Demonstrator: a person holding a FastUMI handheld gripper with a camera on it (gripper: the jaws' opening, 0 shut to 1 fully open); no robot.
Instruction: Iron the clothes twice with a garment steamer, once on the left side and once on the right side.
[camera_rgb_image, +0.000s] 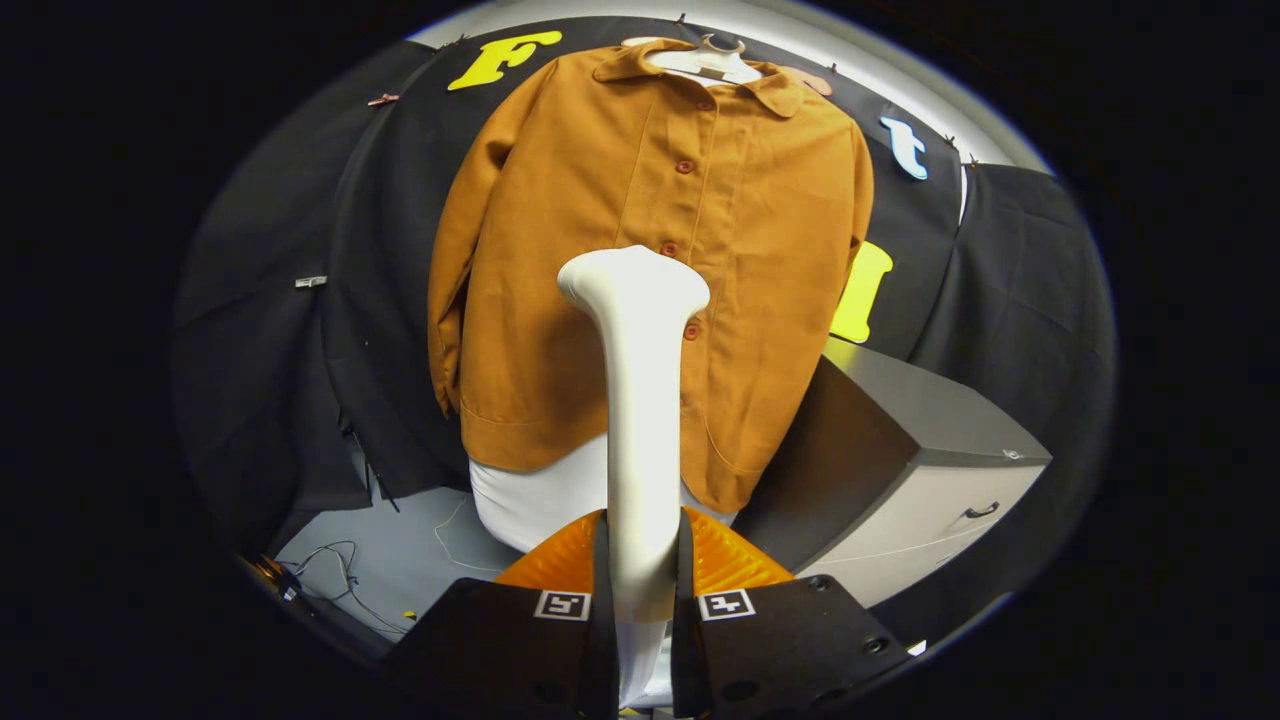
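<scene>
Fingers (640, 590) clamped on handle of garment steamer (638, 400), one on each side, handle upright between them. Steamer head flares out at top, sitting in front of the orange jacket (650, 270) near the button placket, about mid-height. Jacket hangs on a hanger (715, 62) against the black booth wall; white garment (530, 500) shows below its hem. Grey cabinet (930, 450) stands beyond, to the right.

Judgement: to do a pass well, keep head flat toward fabric, shift off the buttons onto one front panel, draw it along that side in one steady stroke.

Unclear: whether head touches cloth or is apart; steam face is turned away; handle bottom cut off below fingers.
</scene>
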